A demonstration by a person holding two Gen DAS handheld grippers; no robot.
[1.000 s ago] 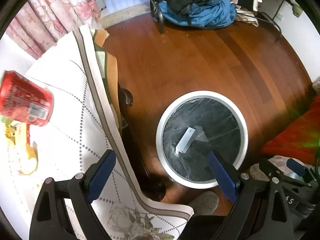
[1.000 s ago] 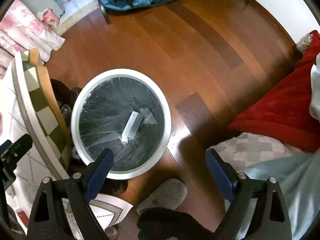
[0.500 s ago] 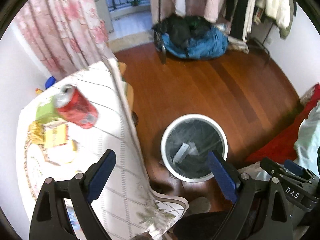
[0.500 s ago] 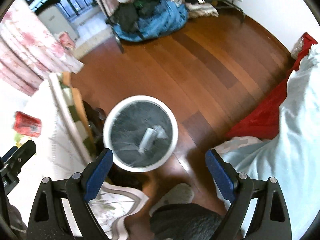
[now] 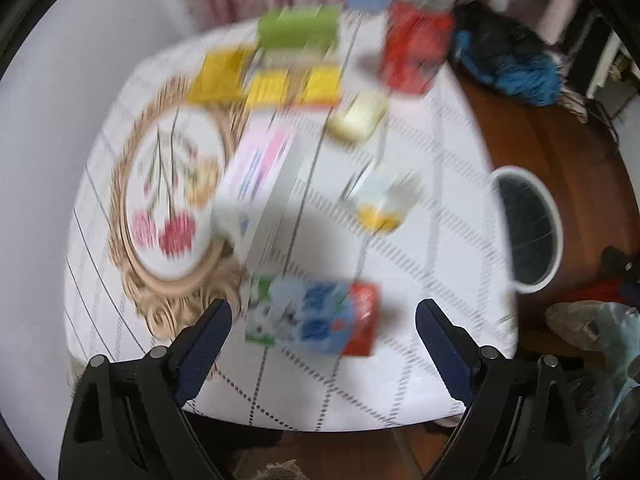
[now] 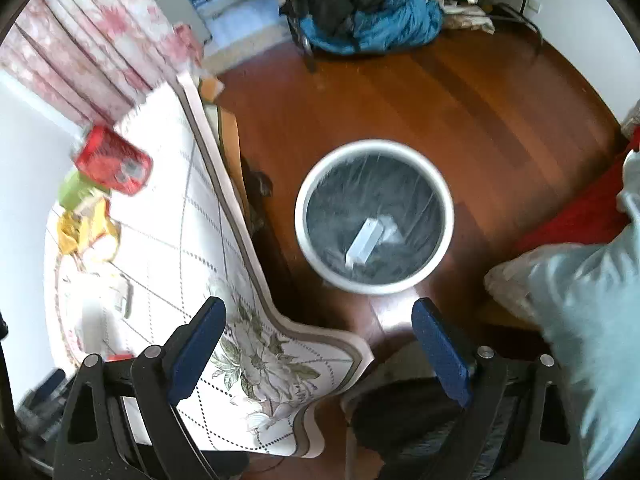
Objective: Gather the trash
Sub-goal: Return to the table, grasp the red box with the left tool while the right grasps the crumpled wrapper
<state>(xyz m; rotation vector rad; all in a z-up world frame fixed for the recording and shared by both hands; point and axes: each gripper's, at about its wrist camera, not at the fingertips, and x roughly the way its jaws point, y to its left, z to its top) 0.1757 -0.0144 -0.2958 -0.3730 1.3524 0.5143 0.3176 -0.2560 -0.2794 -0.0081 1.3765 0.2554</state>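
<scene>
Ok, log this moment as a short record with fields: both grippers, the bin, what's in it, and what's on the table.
left gripper: open, empty, above the table
right gripper: open, empty, above table edge and floor
trash bin: on wooden floor beside table, dark liner
in bin: white box
on table: red can on its side, blue-and-red carton, green box, yellow packets; left view blurred

left gripper (image 5: 322, 338): jaws spread wide, nothing between the blue pads (image 5: 204, 344), pointing down at an angle, view motion-blurred | right gripper (image 6: 318, 340): jaws spread wide, nothing held between the blue pads (image 6: 438, 354), angled downward | the two grippers are apart, neither touching anything
</scene>
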